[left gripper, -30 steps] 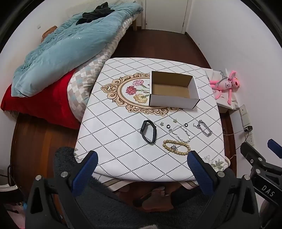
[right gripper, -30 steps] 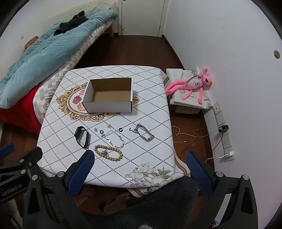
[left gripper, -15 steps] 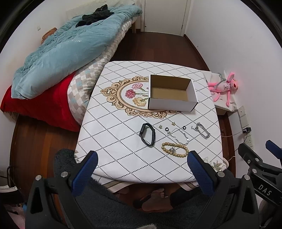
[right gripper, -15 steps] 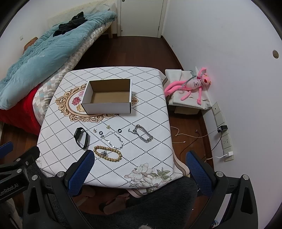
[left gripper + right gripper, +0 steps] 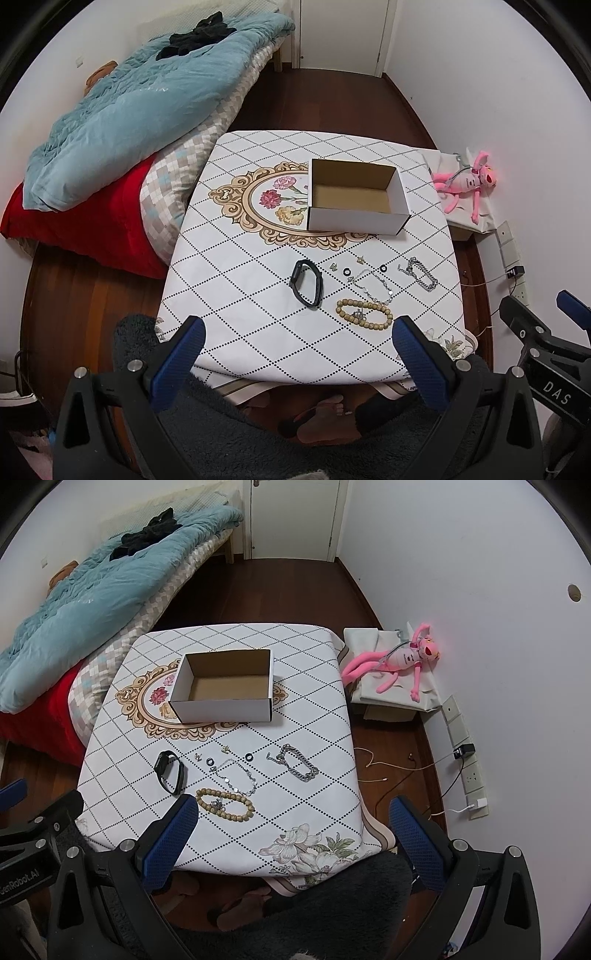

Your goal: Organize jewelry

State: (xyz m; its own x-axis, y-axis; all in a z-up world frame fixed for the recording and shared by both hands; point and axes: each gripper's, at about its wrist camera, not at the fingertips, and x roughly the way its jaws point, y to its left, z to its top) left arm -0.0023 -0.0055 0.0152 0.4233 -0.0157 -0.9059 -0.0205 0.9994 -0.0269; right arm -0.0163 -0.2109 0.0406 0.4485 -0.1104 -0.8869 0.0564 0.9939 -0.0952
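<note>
An empty white cardboard box [image 5: 356,199] [image 5: 225,686] stands on the patterned tablecloth [image 5: 236,295] [image 5: 314,716]. In front of it lie a black wristband [image 5: 306,282] [image 5: 170,771], a wooden bead bracelet [image 5: 364,314] [image 5: 225,805], a thin silver chain [image 5: 371,286] [image 5: 236,775], a thick silver chain bracelet [image 5: 421,275] [image 5: 299,762], two small black rings [image 5: 346,271] [image 5: 249,757] and small earrings [image 5: 360,259] [image 5: 225,749]. My left gripper [image 5: 295,354] and right gripper [image 5: 291,834] hover open high above the table's near edge, holding nothing.
A bed with a blue quilt [image 5: 140,99] and red blanket [image 5: 92,229] runs along the table's left side. A pink plush toy [image 5: 402,661] lies on a low box at the right by the wall, with cables [image 5: 399,768] on the floor. A person's bare feet [image 5: 325,417] show under the table.
Both grippers have pulled back and up from the table, so the table and jewelry look smaller and farther. Nothing on the table has moved.
</note>
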